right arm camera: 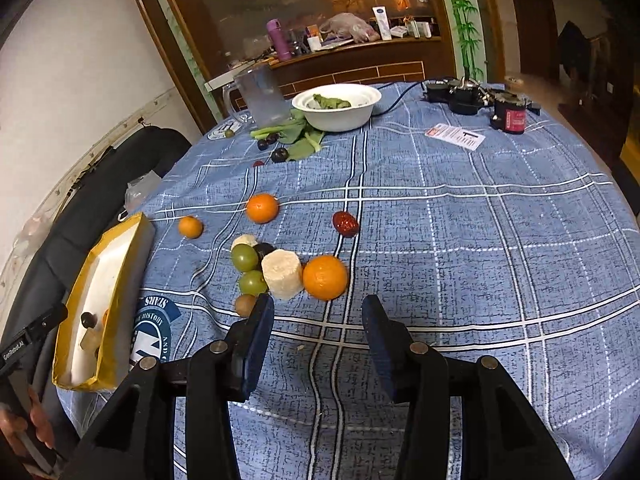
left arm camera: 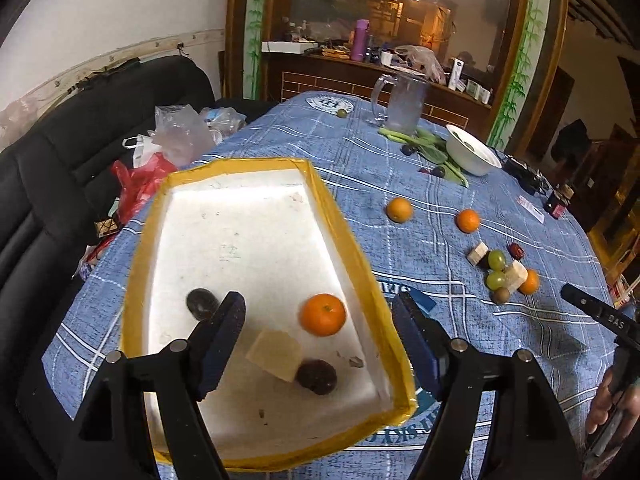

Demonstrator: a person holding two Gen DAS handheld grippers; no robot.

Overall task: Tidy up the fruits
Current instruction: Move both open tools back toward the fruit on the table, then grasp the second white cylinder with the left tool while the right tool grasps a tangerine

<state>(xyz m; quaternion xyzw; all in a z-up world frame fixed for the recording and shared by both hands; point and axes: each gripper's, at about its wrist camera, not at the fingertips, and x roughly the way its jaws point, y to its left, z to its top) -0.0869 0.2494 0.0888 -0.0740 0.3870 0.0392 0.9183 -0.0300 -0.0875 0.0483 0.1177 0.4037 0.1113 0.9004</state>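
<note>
- The left gripper [left arm camera: 318,322] hovers over the near end of the tray [left arm camera: 344,216], jaws spread wide, holding nothing.
- The tray, white inside with a yellow rim, lies at the table's left edge; it holds an orange [left arm camera: 323,314], a pale chunk [left arm camera: 274,354] and two dark fruits [left arm camera: 316,376].
- The right gripper [right arm camera: 318,334] hangs above the blue cloth [right arm camera: 480,240], jaws apart and empty.
- Just beyond it sits a cluster: a bright orange [right arm camera: 325,277] touching a cream cut piece [right arm camera: 282,275], two green grapes [right arm camera: 245,257], a brownish kiwi [right arm camera: 245,305].
- Two smaller oranges [right arm camera: 262,208] and a red date [right arm camera: 345,223] lie farther toward the table's middle.
</note>
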